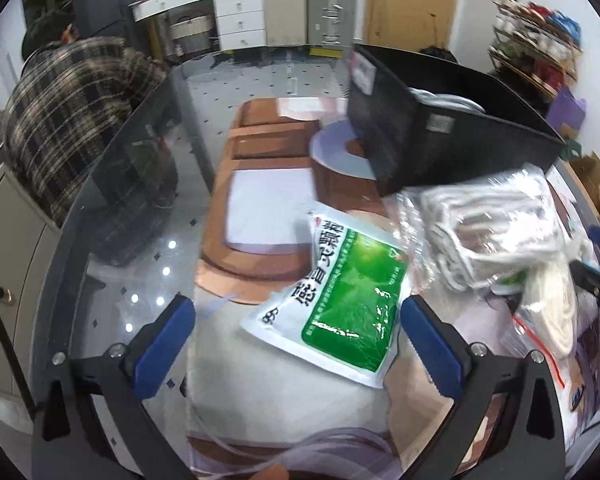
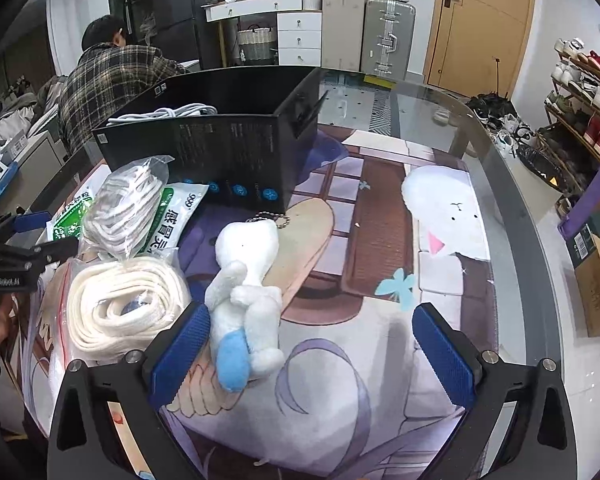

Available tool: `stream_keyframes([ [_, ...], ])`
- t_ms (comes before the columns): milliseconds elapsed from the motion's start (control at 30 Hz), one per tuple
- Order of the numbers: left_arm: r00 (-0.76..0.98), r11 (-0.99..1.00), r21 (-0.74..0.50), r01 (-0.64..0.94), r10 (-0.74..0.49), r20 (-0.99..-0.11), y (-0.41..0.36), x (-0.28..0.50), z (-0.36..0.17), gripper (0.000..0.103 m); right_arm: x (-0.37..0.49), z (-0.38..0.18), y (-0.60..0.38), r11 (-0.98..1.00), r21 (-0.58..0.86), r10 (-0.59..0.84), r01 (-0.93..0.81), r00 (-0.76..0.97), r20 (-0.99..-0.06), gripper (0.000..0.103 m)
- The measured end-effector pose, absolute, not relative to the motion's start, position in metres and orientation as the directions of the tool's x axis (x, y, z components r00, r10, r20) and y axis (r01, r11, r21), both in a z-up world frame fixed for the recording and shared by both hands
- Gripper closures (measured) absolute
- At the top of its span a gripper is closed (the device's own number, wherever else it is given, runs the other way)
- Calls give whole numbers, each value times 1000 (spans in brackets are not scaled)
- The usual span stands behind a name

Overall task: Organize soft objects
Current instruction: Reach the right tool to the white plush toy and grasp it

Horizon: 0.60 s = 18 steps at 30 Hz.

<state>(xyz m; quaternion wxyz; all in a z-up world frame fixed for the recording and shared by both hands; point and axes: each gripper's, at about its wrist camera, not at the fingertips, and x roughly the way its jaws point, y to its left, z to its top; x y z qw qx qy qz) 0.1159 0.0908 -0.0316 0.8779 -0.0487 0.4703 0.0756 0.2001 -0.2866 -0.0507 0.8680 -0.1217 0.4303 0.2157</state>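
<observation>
Plush toy [image 2: 246, 304], white with a blue foot and a bead chain at its head, lies on the printed mat [image 2: 380, 352] between the spread fingers of my right gripper [image 2: 312, 344], hard against the pad at 9 o'clock and well clear of the one at 3 o'clock. If I squeeze from here, I judge that I catch only its soft edge and it slips or twists out. At 10 o'clock the bagged coil of cream webbing [image 2: 120, 308] touches that same finger, so a careless close could pinch the bag too.

My left gripper [image 1: 298, 344] is also spread and empty, with the green medicine sachet [image 1: 340, 300] lying flat between its tips toward 1 o'clock. Flat and slick, it may slide away on the glass table [image 1: 140, 200] rather than lift. At 2 o'clock the bag of white cord [image 1: 488, 232] is blurred in this view. At 12 o'clock stands the black box [image 1: 420, 128] with white cable inside; its tall near wall could snag whatever I carry over it.
</observation>
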Motion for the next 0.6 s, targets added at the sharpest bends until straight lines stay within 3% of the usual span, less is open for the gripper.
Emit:
stream_keyframes([
  [400, 546, 993, -4, -116, 61, -836, 86, 121, -30, 0, 200, -51, -284, 860, -38, 279, -508, 532, -799, 2],
  [533, 568, 998, -3, -67, 35, -822, 82, 122, -27, 11, 203, -55, -280, 844, -7, 310, -536, 500, -809, 24],
  [600, 577, 999, -2, -47, 26, -816, 80, 123, -26, 16, 203, -56, -277, 840, -7, 316, -542, 500, -807, 27],
])
